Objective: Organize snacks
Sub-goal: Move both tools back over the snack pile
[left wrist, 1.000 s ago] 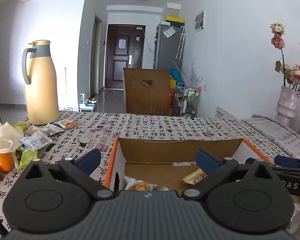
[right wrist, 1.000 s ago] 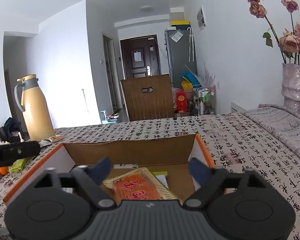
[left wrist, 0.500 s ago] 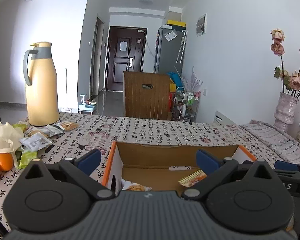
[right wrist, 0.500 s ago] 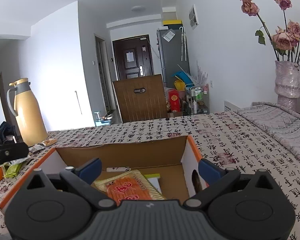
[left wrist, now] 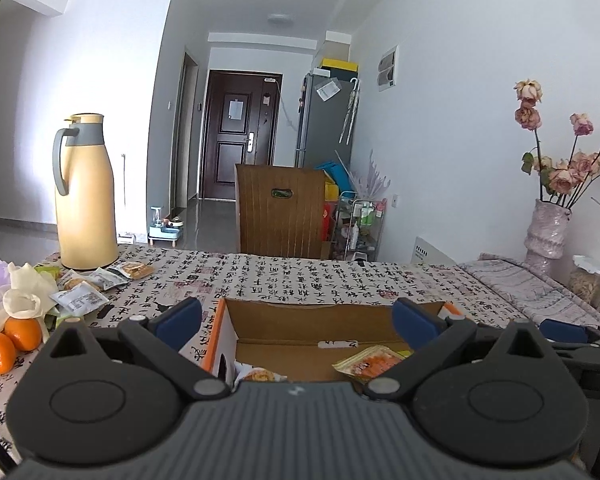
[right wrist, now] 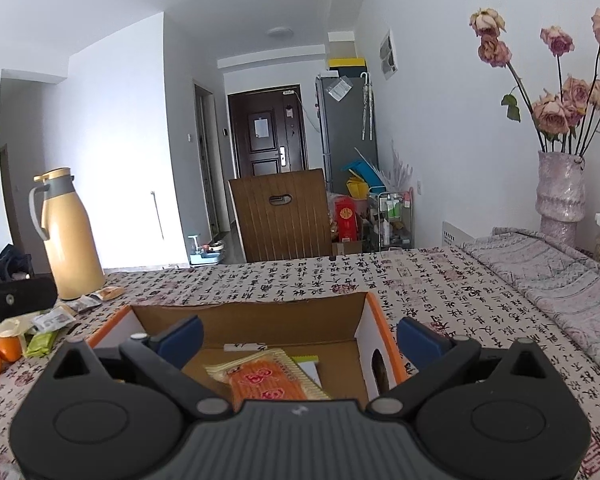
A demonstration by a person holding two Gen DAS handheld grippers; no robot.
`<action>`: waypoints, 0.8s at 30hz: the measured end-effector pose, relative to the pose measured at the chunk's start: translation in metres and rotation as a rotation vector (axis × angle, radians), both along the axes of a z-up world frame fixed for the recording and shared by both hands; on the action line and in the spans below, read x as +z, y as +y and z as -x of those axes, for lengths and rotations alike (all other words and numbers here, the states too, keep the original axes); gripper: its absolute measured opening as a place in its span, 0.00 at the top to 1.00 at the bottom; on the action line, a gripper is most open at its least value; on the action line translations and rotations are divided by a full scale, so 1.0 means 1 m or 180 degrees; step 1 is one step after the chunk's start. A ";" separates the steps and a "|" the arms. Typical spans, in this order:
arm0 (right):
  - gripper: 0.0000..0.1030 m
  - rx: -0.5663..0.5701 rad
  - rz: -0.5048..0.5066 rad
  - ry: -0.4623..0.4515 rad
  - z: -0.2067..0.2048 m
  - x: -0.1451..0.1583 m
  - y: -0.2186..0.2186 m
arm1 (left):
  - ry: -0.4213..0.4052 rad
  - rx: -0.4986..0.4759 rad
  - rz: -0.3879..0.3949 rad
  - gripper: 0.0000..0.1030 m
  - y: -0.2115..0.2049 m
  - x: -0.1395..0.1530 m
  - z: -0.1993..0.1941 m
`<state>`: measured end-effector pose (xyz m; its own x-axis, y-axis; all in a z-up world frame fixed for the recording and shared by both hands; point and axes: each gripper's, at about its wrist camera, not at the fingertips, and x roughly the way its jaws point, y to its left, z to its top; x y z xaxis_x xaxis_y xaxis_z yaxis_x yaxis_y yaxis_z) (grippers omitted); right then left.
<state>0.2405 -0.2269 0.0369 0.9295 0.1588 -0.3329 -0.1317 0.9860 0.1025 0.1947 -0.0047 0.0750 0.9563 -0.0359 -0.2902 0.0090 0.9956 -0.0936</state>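
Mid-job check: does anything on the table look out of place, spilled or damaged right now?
Nothing looks spilled or damaged. The odd bit is unfinished sorting: several snack packets lie loose in a heap beside the yellow jug, outside the cardboard box, where an orange packet lies flat. Both grippers are open and empty.

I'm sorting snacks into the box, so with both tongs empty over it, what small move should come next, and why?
Probably swing the left tongs toward the loose snack packets beside the thermos. Both the left and the right tongs stand open with nothing between them, the orange snack pack already lies in the cardboard box, and those packets are still out on the tablecloth.
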 end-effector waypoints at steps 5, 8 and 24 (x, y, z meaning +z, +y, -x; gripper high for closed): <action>0.00 0.0017 0.0046 -0.0002 0.024 0.002 0.000 | -0.0022 0.0000 0.0000 0.00 0.002 0.003 0.022; 0.00 0.0023 0.0064 -0.0002 0.039 0.002 -0.003 | -0.0027 -0.0010 -0.0015 0.00 0.002 0.002 0.035; 0.00 0.0161 0.0225 0.0035 0.136 -0.020 -0.003 | 0.0189 0.0090 0.0020 0.00 0.033 -0.038 0.114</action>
<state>0.1044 -0.2300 0.0171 0.9171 0.1812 -0.3551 -0.1807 0.9829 0.0348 0.0809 0.0282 0.0370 0.9381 -0.0112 -0.3462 -0.0247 0.9948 -0.0993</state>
